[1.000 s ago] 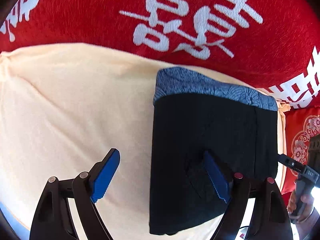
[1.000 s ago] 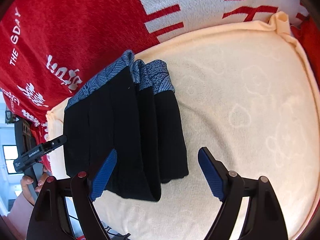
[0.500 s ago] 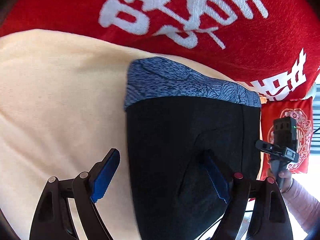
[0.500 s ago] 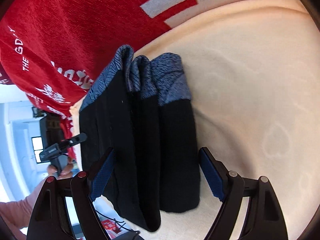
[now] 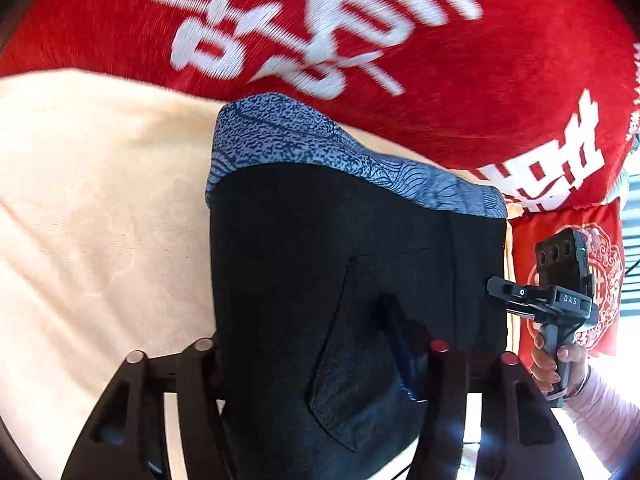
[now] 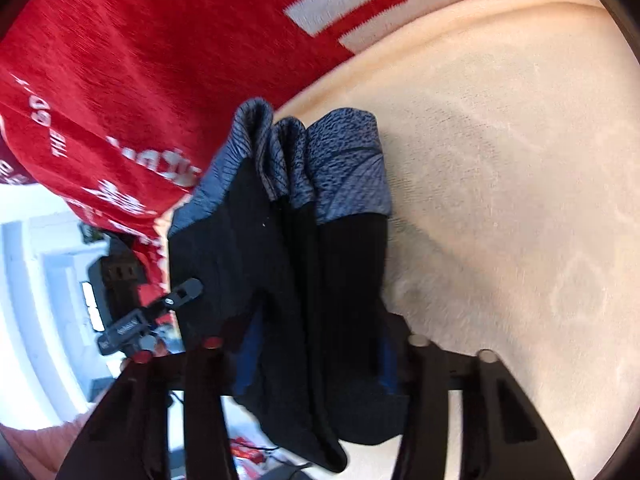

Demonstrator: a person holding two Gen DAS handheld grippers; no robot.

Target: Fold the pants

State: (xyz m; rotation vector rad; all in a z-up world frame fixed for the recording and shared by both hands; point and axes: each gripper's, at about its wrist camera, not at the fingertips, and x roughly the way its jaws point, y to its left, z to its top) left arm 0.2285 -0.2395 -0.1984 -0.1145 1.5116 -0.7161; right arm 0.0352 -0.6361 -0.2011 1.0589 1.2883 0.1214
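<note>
The folded black pants [image 5: 320, 280] with a blue-grey patterned waistband lie on a cream blanket [image 5: 100, 220]. In the left wrist view the pants' near end lies between my left gripper's [image 5: 312, 364] wide-apart fingers; the left finger is hidden behind the cloth. In the right wrist view the folded stack [image 6: 304, 280] lies between my right gripper's [image 6: 316, 360] wide-apart blue pads. Both grippers are open around the cloth. The right gripper also shows in the left wrist view [image 5: 560, 296], beside the pants' right edge.
A red blanket with white characters [image 5: 360, 40] lies beyond the cream blanket. A red patterned cushion [image 5: 580, 240] sits at the right. The cream blanket's edge [image 6: 440, 28] runs behind the pants.
Both grippers have moved forward onto the pants, so the cloth now lies between the fingers of each. The fingers have stayed apart.
</note>
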